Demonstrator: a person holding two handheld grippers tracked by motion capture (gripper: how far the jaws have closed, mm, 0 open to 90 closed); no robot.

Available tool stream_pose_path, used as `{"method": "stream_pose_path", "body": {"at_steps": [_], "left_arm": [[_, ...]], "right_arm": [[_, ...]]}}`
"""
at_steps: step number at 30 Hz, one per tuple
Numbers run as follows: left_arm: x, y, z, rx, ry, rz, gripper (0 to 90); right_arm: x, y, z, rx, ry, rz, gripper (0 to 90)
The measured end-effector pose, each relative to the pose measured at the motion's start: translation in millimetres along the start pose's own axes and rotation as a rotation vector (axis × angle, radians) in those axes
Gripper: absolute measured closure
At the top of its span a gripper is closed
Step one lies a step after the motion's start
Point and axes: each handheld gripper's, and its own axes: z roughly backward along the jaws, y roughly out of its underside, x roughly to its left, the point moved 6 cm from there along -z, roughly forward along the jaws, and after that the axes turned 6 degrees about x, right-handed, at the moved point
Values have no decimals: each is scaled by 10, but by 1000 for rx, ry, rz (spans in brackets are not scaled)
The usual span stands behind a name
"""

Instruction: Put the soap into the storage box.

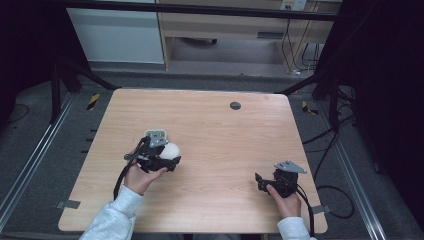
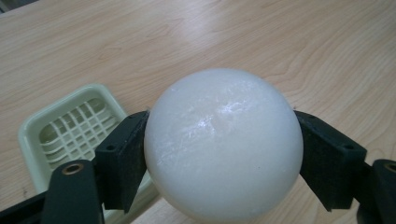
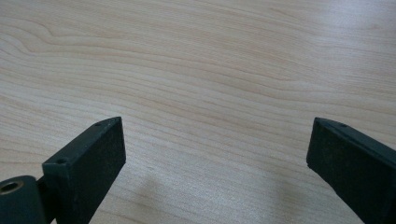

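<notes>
Left gripper [image 2: 223,154] fingers clamp white ball [image 2: 223,144], which hides part of green tray [image 2: 70,126]. Right gripper [image 3: 215,154] fingers wide, over bare table [image 3: 210,70].

1. Your high view is dim at the sides; only the pale wooden tabletop [image 1: 220,150] is evenly lit.
2. Overhead light leaves glare on your smooth white ball [image 2: 223,144].
3. Your right tongs [image 3: 217,149] cast soft, blurred shadows.
</notes>
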Motion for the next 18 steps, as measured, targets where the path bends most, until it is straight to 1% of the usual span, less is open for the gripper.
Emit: {"method": "stream_pose_path", "body": {"at_steps": [2,3,4,6,8,9,10,12,14,15,16,17,18], "left_arm": [[48,3,-4,3,-8,2,236],[75,7,-8,7,-12,3,236],[110,12,-17,8,-20,12,236],[136,17,-20,12,-22,15,236],[184,25,-32,11,-28,34,236],[184,25,-32,11,-28,34,236],[211,26,-37,9,-31,43,236],[226,24,-43,4,-33,49,236],[281,34,-40,17,-37,48,236],[281,34,-40,17,-37,48,236],[303,34,-45,13,-40,60,236],[303,34,-45,13,-40,60,236],[321,31,-51,7,-42,69,236]], "right_arm": [[1,-2,-2,0,-2,1,49],[15,-3,4,3,-10,-6,49],[15,-2,2,2,-7,-3,49],[23,-1,4,5,-11,-7,49],[27,0,2,7,-11,-7,49],[27,0,2,7,-11,-7,49],[18,0,-6,4,-5,7,49],[20,0,-6,5,-6,6,50],[20,1,-10,7,-6,5,49],[20,1,-10,7,-6,5,49],[17,0,-9,6,-5,5,49],[17,0,-9,6,-5,5,49],[16,-1,-10,5,-4,5,49]]}}
